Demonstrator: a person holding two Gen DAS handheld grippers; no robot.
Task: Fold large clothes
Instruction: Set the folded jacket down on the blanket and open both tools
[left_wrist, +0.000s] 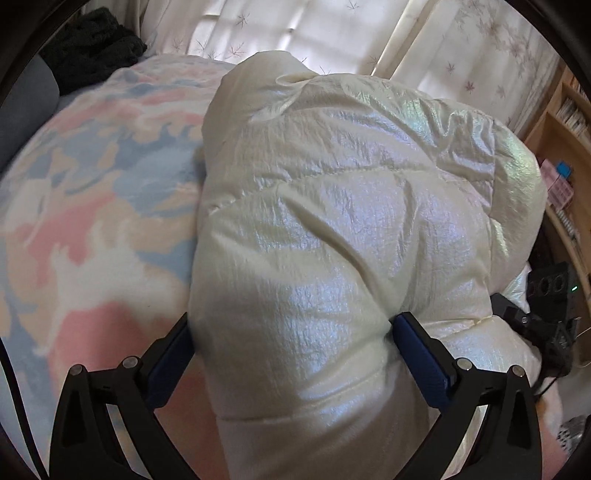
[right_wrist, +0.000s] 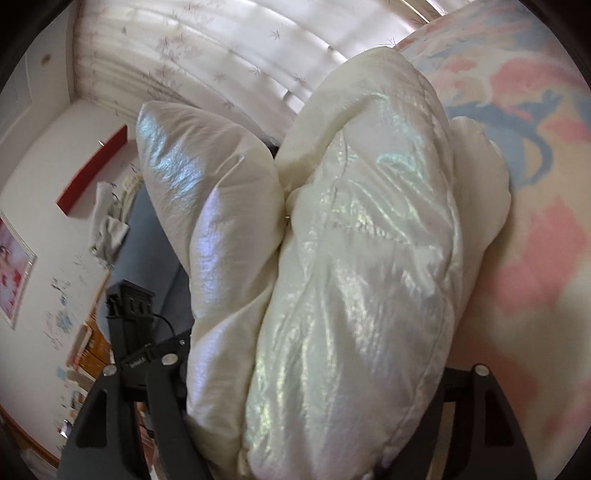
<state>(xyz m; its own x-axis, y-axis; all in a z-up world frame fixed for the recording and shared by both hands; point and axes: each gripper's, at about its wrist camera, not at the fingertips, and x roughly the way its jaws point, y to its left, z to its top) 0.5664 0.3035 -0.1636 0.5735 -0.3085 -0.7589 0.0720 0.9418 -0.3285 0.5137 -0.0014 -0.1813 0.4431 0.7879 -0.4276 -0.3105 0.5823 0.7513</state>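
Note:
A puffy cream jacket (left_wrist: 343, 206) with a pearly sheen lies bunched on a bed. In the left wrist view my left gripper (left_wrist: 291, 332) straddles its near end. Both blue pads (left_wrist: 417, 347) dent the padding, so it is shut on the jacket. In the right wrist view the jacket (right_wrist: 354, 258) shows as two thick folds side by side, filling the wide gap of my right gripper (right_wrist: 317, 373). The right gripper's fingertips are buried under the fabric, so whether they press on it is hidden.
A fleecy blanket (left_wrist: 92, 206) in pink, blue and cream covers the bed under the jacket. Pale leaf-print curtains (left_wrist: 295, 33) hang behind. A wooden shelf (left_wrist: 557, 147) stands to the right, and a dark garment (left_wrist: 92, 48) lies at the far left.

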